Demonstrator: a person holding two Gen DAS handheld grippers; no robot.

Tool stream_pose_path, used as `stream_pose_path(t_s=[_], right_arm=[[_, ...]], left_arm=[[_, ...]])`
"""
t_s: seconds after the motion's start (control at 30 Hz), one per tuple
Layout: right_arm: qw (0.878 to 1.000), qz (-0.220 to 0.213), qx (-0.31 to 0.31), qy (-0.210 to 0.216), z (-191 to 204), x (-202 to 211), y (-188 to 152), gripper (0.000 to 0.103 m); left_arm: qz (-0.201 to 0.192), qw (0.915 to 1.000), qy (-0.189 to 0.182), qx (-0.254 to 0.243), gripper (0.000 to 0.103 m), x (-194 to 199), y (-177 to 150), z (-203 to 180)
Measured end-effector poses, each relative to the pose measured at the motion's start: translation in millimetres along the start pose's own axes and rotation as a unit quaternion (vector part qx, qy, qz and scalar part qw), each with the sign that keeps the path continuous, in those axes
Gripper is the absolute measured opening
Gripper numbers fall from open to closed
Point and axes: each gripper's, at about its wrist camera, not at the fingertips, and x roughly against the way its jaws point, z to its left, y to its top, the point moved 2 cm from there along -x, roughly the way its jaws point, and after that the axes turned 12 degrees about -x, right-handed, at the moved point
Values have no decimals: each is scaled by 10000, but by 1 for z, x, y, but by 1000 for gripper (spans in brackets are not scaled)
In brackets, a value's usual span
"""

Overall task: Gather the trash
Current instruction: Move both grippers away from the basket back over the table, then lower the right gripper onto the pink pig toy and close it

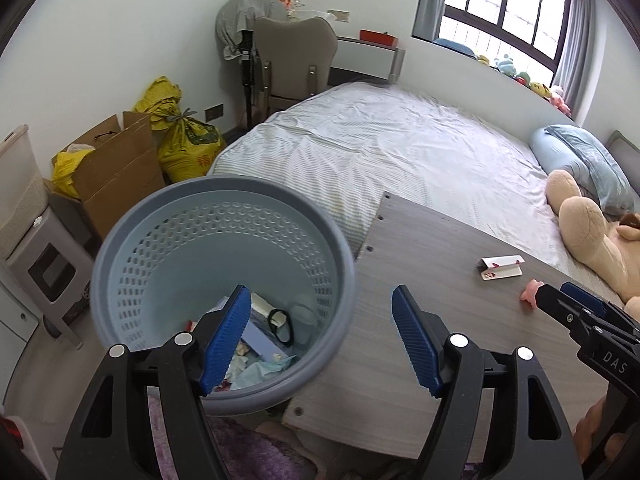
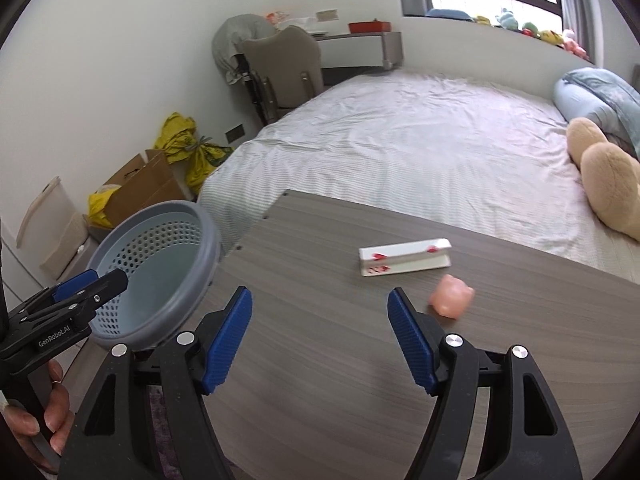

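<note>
The left gripper's finger [image 1: 230, 332] hides part of the trash [image 1: 266, 344] in the bin [image 1: 224, 196]; the scraps there are too jumbled to name. At 3 o'clock the teddy [image 1: 588, 236] runs off the frame, its head unseen. The pink lump [image 2: 452, 296] is blurred, its shape unclear. At 8 o'clock a hand [image 2: 52, 412] is cut by the edge. The sill toys [image 2: 536, 32] are too small to tell.

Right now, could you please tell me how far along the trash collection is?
Done: scraps already lie in the blue basket. In hand: nothing; the left gripper and right gripper both have empty jaws. Left: the white carton and pink lump on the table.
</note>
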Motion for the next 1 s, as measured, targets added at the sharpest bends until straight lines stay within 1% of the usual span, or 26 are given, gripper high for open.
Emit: stream_pose_path(t_s=[0.3,0.47,0.6,0.9,1.0], right_arm=[[9983,22,-416,-396,-60,-2,2,69],[9968,65,-534,-586,-82,-11,3,69],[9960,144,-610,-642,-91,-23,5,69],[9937,304,-715,-812,-93,-52,11,69],[9930,355,-734,-857,-94,-59,13,65]], left_arm=[[105,9991,-229,-335,70,-20,10,-41],[170,9979,-361,-502,70,-31,17,-63],[203,9970,-429,-609,70,-40,21,-76],[257,9956,-499,-753,70,-53,26,-89],[286,9953,-518,-766,70,-58,27,-91]])
